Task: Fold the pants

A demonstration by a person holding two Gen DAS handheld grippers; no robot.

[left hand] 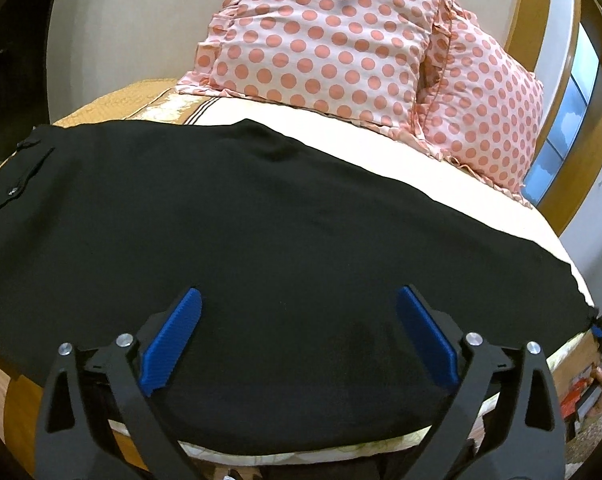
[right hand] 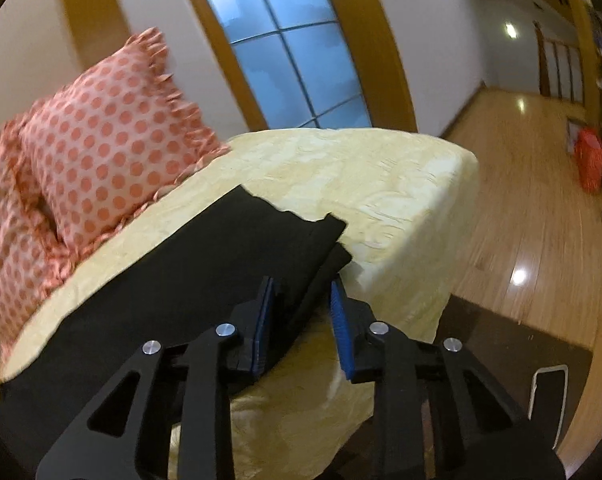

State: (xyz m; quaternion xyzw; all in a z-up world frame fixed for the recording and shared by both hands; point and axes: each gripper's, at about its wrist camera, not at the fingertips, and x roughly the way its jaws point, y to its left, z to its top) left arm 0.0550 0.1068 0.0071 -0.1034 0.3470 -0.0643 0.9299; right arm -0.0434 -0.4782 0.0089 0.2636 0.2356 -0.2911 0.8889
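Note:
Black pants lie spread across the bed, waistband with button at the left and leg hems at the right. My left gripper is open wide and hovers over the near edge of the pants, holding nothing. In the right wrist view the pants lie as a long black strip with the two leg ends stacked at the far right. My right gripper is partly open, its blue pads on either side of the near edge of the leg ends, not closed on the cloth.
Two pink polka-dot pillows stand at the head of the bed, which has a pale yellow cover. Wooden floor lies to the right, with a window behind and a red bag far right.

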